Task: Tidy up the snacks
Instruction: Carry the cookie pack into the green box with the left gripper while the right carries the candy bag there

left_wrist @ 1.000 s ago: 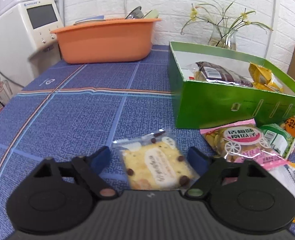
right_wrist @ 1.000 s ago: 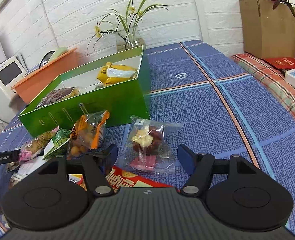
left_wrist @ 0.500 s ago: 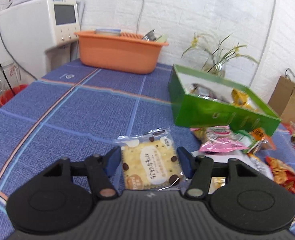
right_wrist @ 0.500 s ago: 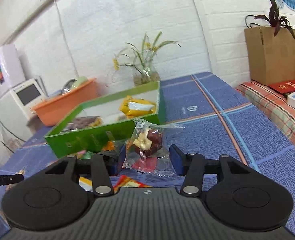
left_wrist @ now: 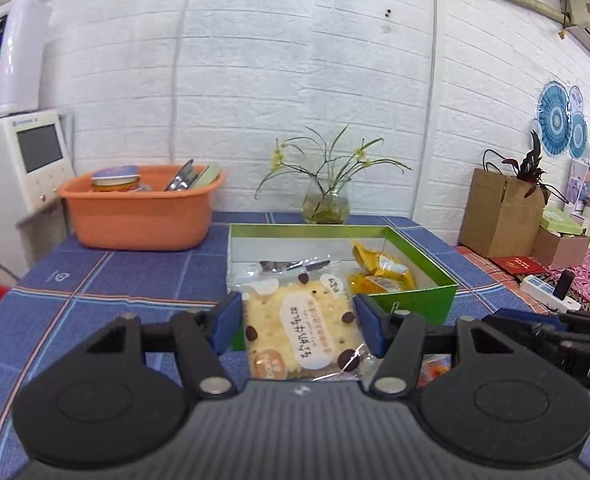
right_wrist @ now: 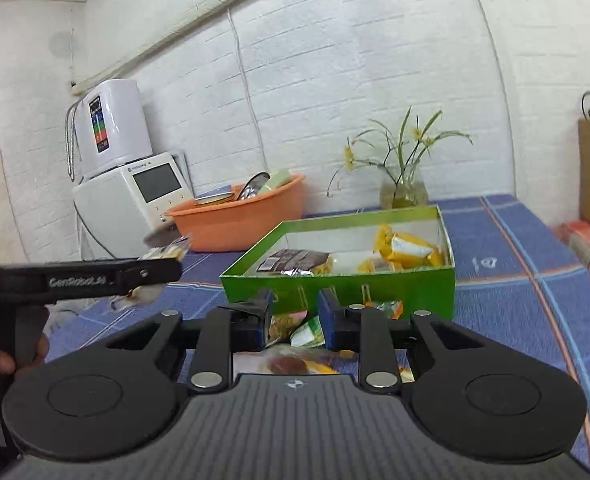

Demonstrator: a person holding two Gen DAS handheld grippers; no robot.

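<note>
My left gripper (left_wrist: 297,320) is shut on a clear packet of a yellow cracker with chocolate chips (left_wrist: 301,328), held in the air in front of the green box (left_wrist: 415,300). In the right wrist view the left gripper (right_wrist: 163,264) shows side-on at the left, a hand below it. My right gripper (right_wrist: 295,316) hangs before the green box (right_wrist: 335,284); its jaws are closing and only table snacks show through the narrow gap. A clear packet with a brown cake (right_wrist: 283,364) lies low behind the fingertips. Yellow packets (left_wrist: 379,272) and a dark packet (right_wrist: 295,260) lie in the box.
Loose snack packets (right_wrist: 307,328) lie on the blue cloth in front of the box. An orange basin (left_wrist: 139,216) with dishes stands at the back left beside a white appliance (left_wrist: 19,168). A glass vase with flowers (left_wrist: 327,204) stands behind the box, a brown paper bag (left_wrist: 499,216) at the right.
Both grippers rose and tilted up toward the box. The left one lifted the cracker packet off the cloth. The right jaws narrowed, and the cake packet left the gap between the fingertips.
</note>
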